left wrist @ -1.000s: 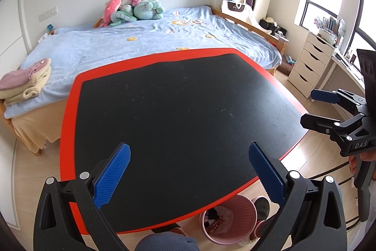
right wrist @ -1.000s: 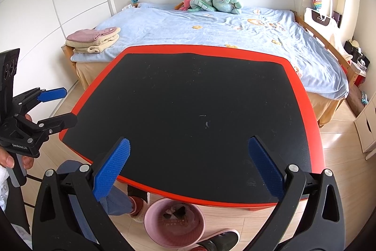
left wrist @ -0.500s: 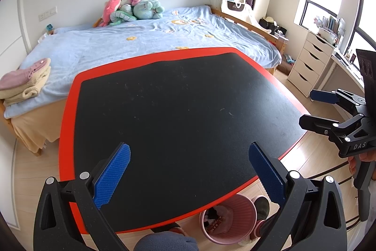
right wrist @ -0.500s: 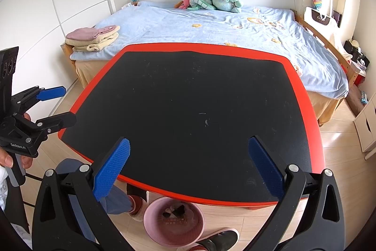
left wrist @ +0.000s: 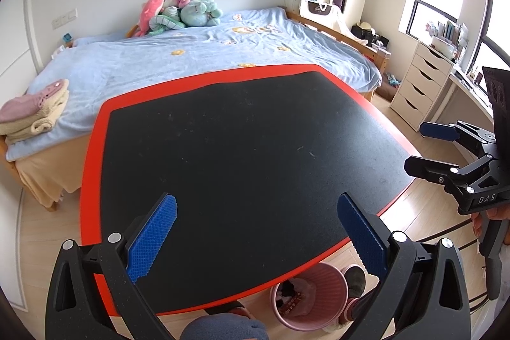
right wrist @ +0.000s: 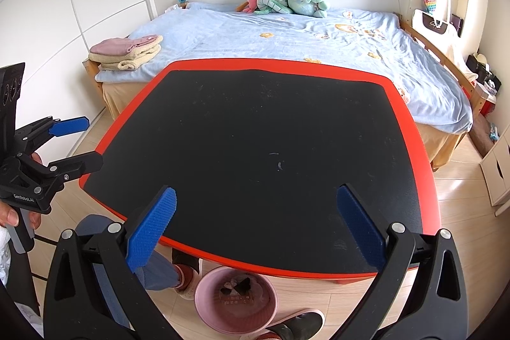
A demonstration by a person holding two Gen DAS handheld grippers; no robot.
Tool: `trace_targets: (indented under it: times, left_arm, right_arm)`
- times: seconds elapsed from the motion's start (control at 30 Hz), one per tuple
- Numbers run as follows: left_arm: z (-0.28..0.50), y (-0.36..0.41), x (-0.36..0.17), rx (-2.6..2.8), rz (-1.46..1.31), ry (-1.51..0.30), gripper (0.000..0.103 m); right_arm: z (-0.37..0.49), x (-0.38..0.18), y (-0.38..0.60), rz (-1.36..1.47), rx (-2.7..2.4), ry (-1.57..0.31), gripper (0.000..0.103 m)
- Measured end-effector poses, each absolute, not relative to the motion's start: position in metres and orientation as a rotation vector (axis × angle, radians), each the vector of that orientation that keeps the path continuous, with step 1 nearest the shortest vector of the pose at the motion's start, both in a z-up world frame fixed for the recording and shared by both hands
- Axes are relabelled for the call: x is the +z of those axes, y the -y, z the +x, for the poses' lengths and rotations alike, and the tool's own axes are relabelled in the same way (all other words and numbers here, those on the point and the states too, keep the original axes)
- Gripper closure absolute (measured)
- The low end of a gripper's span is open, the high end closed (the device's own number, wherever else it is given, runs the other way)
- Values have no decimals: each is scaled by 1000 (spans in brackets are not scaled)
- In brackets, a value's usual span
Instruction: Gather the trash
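A pink waste bin (left wrist: 308, 297) stands on the floor under the table's near edge, with scraps of trash inside; it also shows in the right wrist view (right wrist: 236, 298). The black table top with a red rim (left wrist: 92, 168) carries no trash, only faint specks. My left gripper (left wrist: 256, 233) is open and empty above the near edge. My right gripper (right wrist: 256, 231) is open and empty too. Each gripper shows in the other's view, the right one (left wrist: 424, 145) and the left one (right wrist: 79, 142), both off the table's sides.
A bed with a blue cover (left wrist: 178, 59) lies behind the table, with plush toys (left wrist: 178, 10) and folded towels (left wrist: 32, 110) on it. A white drawer unit (left wrist: 417, 85) stands at the right. The person's legs and shoes (right wrist: 181, 273) are beside the bin.
Both grippers have drifted slightly; the table sits a little lower and nearer in the views. Nothing was taken or let go.
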State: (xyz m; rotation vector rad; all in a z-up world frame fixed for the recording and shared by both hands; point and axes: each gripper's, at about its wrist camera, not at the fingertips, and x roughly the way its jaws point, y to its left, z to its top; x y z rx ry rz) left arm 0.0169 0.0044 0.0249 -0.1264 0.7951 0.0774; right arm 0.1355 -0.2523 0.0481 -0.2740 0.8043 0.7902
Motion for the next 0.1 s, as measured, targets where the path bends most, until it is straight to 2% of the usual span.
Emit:
trace_targets:
  times: [0.1]
  left_arm:
    - [16,-4,26,83,-128,-780,6]
  right_arm:
    - [136,48,254,-273,791,-803,4]
